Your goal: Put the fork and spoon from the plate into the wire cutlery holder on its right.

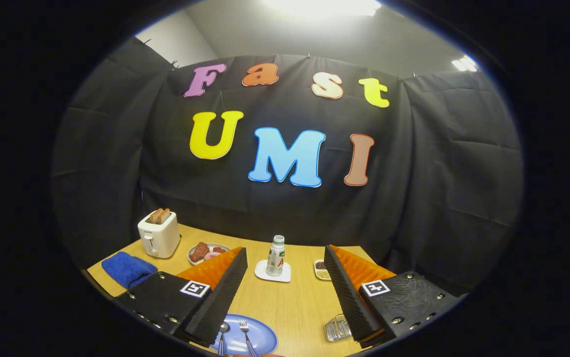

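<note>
My gripper (285,292) hung above the near part of the wooden table (289,302), its two fingers spread wide apart with nothing between them but bare tabletop. I held nothing.

The blue plate (260,342) lay low and close, just inside my left finger (215,297), whose tip hid part of its edge. On it the spoon (222,334) and the fork (246,334) lay side by side, apart from each other, the spoon on the left. Both ran lengthwise toward and away from me: the spoon's bowl and the fork's tines pointed away toward the back wall, and the handles ran back toward me, with their ends cut off from my sight.

The wire cutlery holder (337,328) stood to the right of the plate, well apart from it, tucked against the inner side of my right finger (349,292), which covered part of it.

Beyond my fingers, a small bottle (276,255) stood upright on a white coaster (273,272) near the middle of the table. To its right sat a small dish (321,269) of something dark. To the left were a plate of food (204,252), a white toaster (158,234) with two slices of bread standing in it, and a folded blue cloth (129,269).
</note>
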A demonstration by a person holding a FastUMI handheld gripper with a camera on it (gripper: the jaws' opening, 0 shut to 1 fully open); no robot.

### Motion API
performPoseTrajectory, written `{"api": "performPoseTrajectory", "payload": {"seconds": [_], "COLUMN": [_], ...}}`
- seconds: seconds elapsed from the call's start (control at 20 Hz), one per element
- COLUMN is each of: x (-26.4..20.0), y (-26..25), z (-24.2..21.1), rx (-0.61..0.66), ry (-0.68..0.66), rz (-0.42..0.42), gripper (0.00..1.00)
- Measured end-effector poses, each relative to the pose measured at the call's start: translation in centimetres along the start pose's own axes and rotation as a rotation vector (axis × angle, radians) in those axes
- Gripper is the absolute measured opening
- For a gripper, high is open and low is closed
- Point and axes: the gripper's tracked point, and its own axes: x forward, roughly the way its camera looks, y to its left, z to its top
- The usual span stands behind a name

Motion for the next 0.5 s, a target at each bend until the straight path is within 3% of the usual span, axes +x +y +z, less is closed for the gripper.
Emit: {"api": "performPoseTrajectory", "payload": {"seconds": [0.5], "x": [0.4], "y": [2.3], "z": [-4.3], "rx": [-0.077], "ry": [0.153], "rz": [0.078], "gripper": [0.95]}}
